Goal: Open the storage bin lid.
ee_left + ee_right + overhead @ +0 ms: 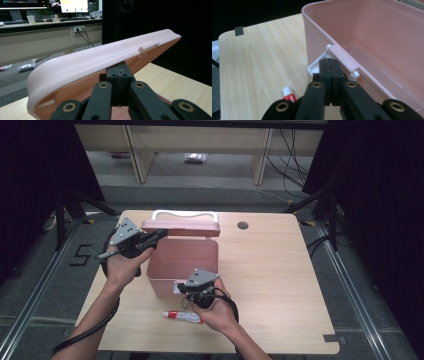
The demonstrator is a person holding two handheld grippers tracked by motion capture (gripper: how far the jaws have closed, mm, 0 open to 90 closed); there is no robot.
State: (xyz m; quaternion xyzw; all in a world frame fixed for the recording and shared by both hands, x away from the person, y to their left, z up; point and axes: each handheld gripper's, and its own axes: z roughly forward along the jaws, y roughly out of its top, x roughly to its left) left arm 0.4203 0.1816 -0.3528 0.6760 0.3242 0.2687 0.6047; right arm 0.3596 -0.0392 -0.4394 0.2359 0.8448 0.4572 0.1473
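Counter [280,270]: pale wood. Pink box [182,262]: set left of centre, open. Lid [181,226]: raised at box's far edge, propped by left gripper [159,235], jaws clenched beneath it. Right gripper [181,289]: jaws clenched against box's white front latch [315,67]. Tube [183,316]: just before box.

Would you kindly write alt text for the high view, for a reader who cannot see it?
A person's left gripper props up the lid of an open pink box on a wooden table, while the right gripper sits at the box's front latch. A small tube lies nearby.
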